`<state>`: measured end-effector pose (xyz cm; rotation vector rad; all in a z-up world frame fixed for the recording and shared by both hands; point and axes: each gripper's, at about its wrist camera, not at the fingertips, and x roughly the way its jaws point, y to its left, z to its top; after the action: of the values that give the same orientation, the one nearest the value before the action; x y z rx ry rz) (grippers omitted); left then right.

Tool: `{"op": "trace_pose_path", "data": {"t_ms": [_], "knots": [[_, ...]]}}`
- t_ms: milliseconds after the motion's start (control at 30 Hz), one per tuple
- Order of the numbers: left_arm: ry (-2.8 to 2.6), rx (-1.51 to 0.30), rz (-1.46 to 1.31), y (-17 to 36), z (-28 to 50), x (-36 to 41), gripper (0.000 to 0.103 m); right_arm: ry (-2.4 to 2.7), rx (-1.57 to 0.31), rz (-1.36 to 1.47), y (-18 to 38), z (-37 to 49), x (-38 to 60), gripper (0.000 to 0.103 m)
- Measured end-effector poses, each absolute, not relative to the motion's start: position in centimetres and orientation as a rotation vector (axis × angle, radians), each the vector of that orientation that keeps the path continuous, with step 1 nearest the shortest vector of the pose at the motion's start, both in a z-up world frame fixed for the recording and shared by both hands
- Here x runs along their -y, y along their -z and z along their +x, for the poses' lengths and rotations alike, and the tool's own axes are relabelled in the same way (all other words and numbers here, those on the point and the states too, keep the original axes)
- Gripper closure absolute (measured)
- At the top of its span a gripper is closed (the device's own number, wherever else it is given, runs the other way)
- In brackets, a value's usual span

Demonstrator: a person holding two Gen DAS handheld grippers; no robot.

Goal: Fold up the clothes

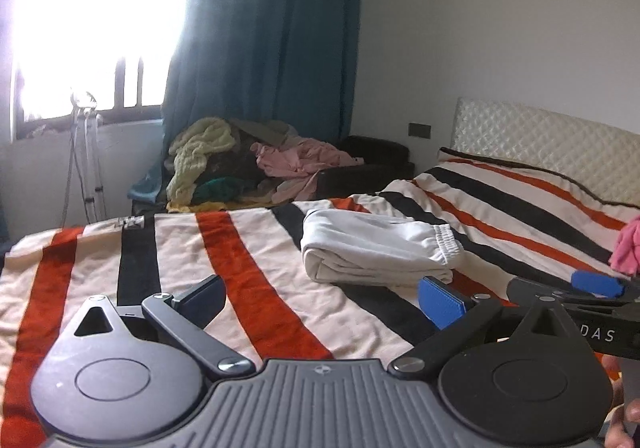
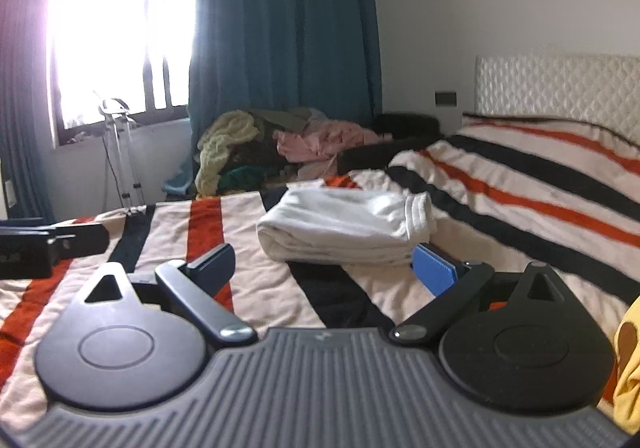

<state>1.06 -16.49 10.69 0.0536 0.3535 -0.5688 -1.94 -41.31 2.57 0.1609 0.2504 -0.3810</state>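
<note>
- Left wrist view: your left gripper (image 1: pixel 322 298) hangs spread wide, pinching nothing, over the striped blanket (image 1: pixel 256 268). Folded white sweatpants (image 1: pixel 376 248) lie just ahead, waistband to the right. Your right gripper (image 1: pixel 592 288) pokes in at right edge; its jaw state unclear here.
- Right wrist view: your right gripper (image 2: pixel 324 266) is spread, empty, blue pad (image 2: pixel 434 268) just beside the sweatpants (image 2: pixel 344 226). Clothes pile (image 2: pixel 280 144) sits beyond the bed.
</note>
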Motion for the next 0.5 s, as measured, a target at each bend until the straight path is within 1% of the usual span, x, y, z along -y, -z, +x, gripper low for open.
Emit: {"op": "trace_pose_path", "data": {"t_ms": [100,267,500], "knots": [[0.552,-0.370,0.037,-10.1,1.8,16.2,0.000,0.403,-0.224,0.195,-2.0,-2.1,41.8,0.006],[0.530,-0.383,0.002,-9.4,2.6,15.7,0.000,0.404,-0.250,0.218,-1.5,-1.8,42.2,0.006],[0.531,-0.366,0.054,-9.0,2.1,16.2,0.000,0.394,-0.266,0.230,-1.2,-1.3,42.0,0.006]]}}
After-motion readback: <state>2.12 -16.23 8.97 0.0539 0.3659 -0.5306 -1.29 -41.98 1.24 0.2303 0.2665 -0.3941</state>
